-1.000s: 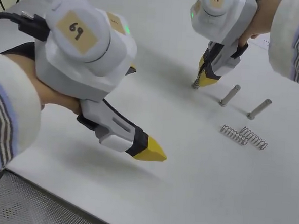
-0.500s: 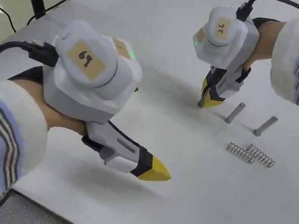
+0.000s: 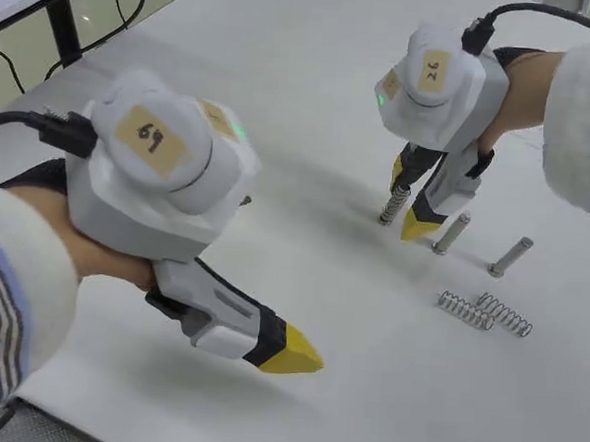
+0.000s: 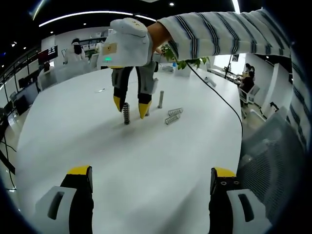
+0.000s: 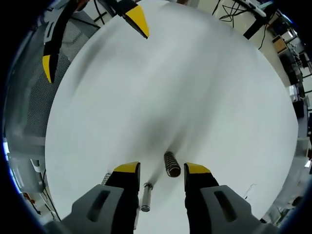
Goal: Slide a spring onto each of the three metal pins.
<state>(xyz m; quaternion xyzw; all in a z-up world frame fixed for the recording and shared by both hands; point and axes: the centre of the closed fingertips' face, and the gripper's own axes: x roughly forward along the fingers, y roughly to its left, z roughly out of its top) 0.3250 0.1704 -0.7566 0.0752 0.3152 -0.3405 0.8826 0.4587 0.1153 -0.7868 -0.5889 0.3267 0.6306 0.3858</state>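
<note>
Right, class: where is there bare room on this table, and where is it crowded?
Free: the table between the left gripper and the sprung pin, and the far side beyond the right gripper. Crowded: beside that pin, where two bare pins and two loose springs sit close.

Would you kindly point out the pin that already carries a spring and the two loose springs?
Pin with spring (image 3: 394,204): head view, on the coils at mid-height.
Loose springs (image 3: 464,311): head view, on the middle of the left one.
</note>
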